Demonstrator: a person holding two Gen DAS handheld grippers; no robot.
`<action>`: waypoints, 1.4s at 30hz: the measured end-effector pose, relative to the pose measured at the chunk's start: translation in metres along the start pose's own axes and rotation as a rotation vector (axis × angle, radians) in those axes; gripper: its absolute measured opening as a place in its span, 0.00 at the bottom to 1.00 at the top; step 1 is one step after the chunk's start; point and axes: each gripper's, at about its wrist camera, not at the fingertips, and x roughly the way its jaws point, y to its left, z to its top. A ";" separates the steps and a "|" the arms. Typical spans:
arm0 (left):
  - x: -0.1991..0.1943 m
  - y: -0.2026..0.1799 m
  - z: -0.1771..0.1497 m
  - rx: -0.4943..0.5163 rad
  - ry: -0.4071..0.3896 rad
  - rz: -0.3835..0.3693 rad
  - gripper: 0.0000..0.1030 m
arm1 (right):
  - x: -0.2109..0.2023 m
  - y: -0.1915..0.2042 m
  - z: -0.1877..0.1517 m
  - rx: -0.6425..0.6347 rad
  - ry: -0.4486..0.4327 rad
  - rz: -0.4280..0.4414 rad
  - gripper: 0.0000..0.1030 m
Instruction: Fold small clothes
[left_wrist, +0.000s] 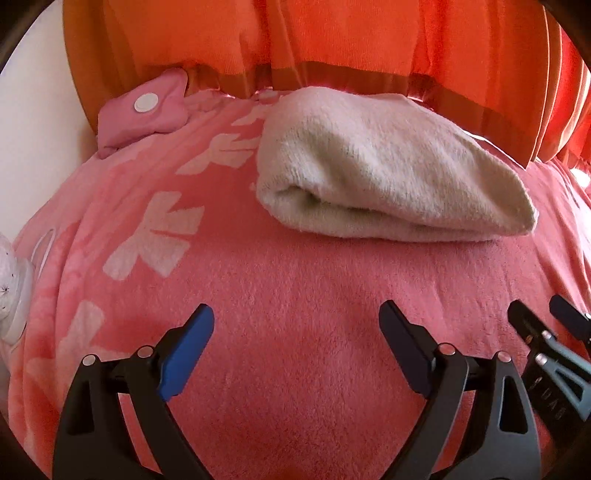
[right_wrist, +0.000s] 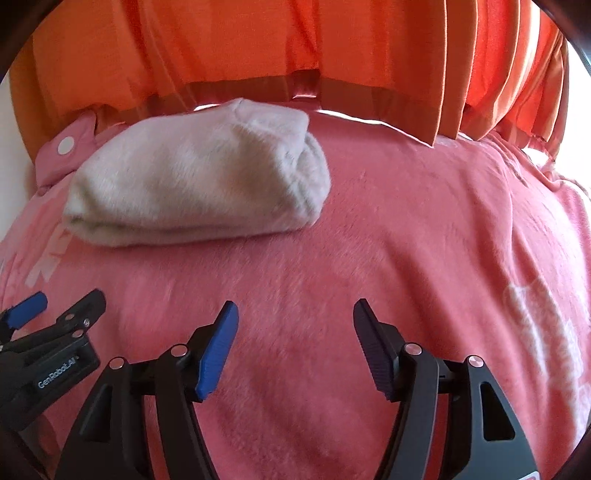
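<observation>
A cream fleece garment (left_wrist: 388, 170) lies folded into a thick bundle on the pink blanket (left_wrist: 295, 295), ahead of both grippers; it also shows in the right wrist view (right_wrist: 199, 181). My left gripper (left_wrist: 297, 314) is open and empty, hovering over bare blanket short of the bundle. My right gripper (right_wrist: 293, 310) is open and empty, beside the left one and to the right of the bundle. Each gripper shows at the edge of the other's view: the right gripper (left_wrist: 543, 314) and the left gripper (right_wrist: 62, 299).
A small pink cloth item with a white round patch (left_wrist: 144, 110) lies at the far left by the blanket's back edge. Orange curtains (left_wrist: 332, 44) hang behind the bed. A white object (left_wrist: 11, 277) sits at the left edge. A white wall (left_wrist: 33, 129) is at far left.
</observation>
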 end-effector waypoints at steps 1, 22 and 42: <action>0.000 -0.001 -0.001 0.000 -0.009 0.000 0.86 | 0.001 0.002 -0.001 -0.003 0.002 0.000 0.61; 0.013 -0.010 -0.009 -0.003 -0.033 0.049 0.86 | 0.014 0.015 -0.008 0.013 -0.019 -0.013 0.62; 0.010 -0.007 -0.009 0.005 -0.050 0.062 0.85 | 0.015 0.015 -0.009 0.015 -0.024 -0.014 0.62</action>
